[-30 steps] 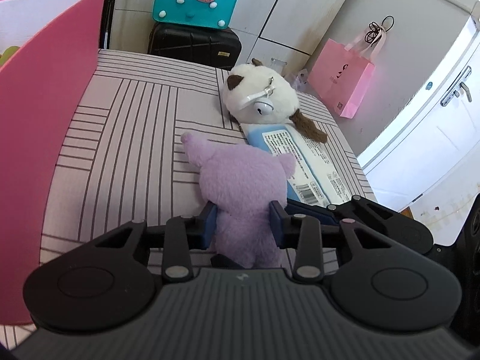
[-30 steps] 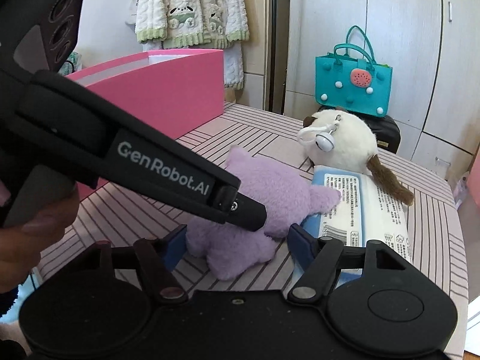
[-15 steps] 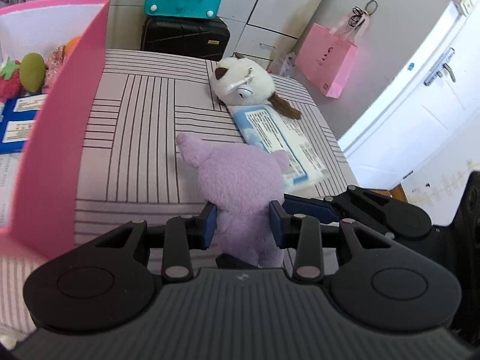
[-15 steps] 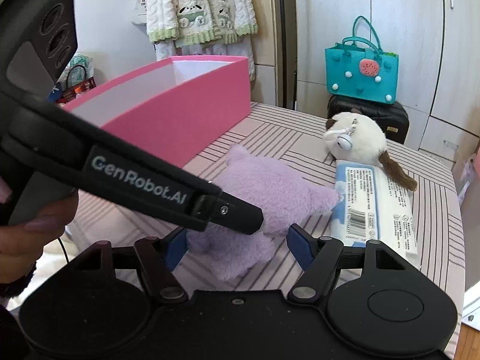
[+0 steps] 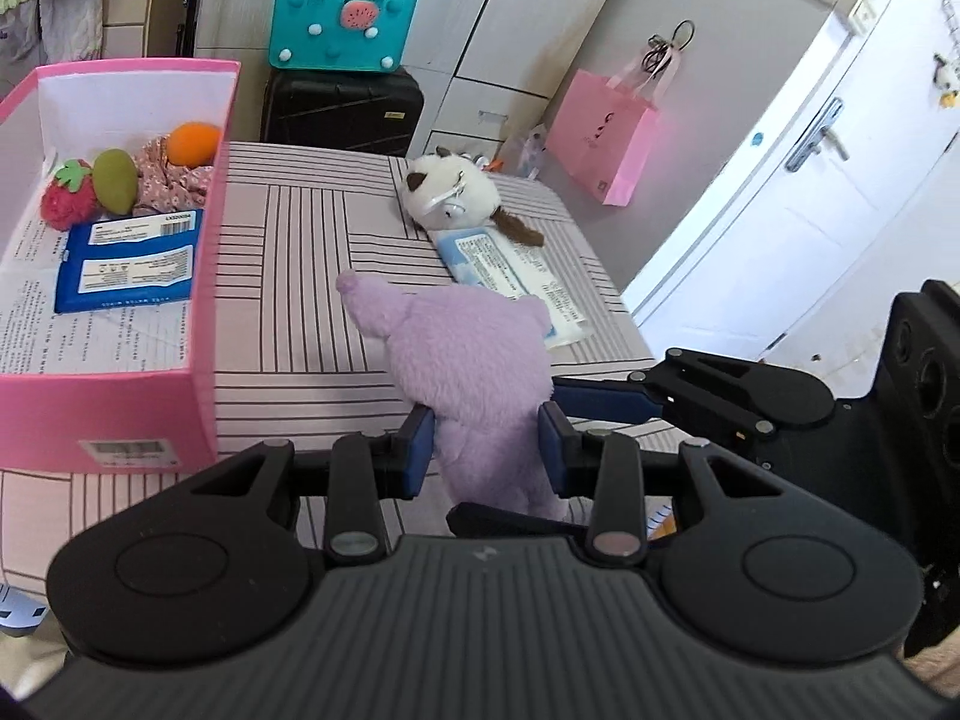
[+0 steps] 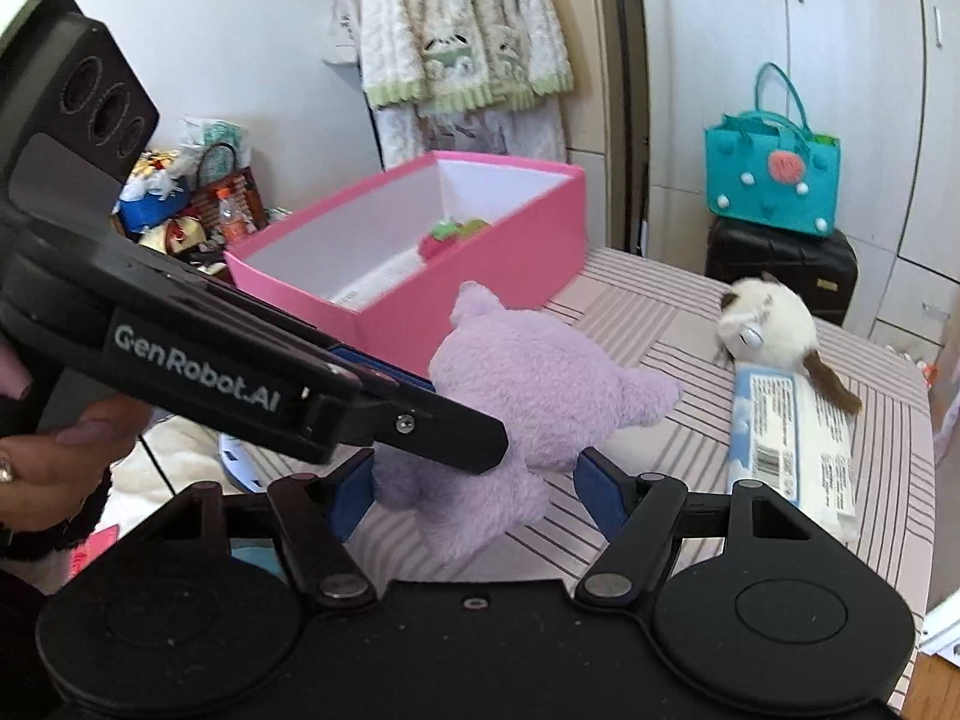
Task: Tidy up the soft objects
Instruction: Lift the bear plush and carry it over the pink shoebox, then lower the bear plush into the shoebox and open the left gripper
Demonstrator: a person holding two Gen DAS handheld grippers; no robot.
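My left gripper (image 5: 486, 450) is shut on the lower part of a purple plush toy (image 5: 474, 354) and holds it above the striped table (image 5: 312, 240). The same plush (image 6: 528, 384) shows in the right wrist view, lifted, with the left gripper's body across the frame. My right gripper (image 6: 474, 486) is open, its blue pads on either side of the plush's lower end without squeezing it. The pink box (image 5: 204, 276) stands at the left, with a strawberry, a green fruit, an orange and a blue wipes pack (image 5: 129, 261) inside. A white and brown plush (image 5: 453, 195) lies on a wipes pack (image 5: 510, 270).
A teal bag (image 5: 342, 30) sits on a black suitcase (image 5: 342, 114) behind the table. A pink paper bag (image 5: 600, 132) hangs at the back right by a white door. Clothes hang on the wall behind the box. The table's right edge runs past the wipes pack.
The left gripper has lifted the purple plush up off the table, and the view has risen so the inside of the pink box shows. The right gripper stayed open around the plush.
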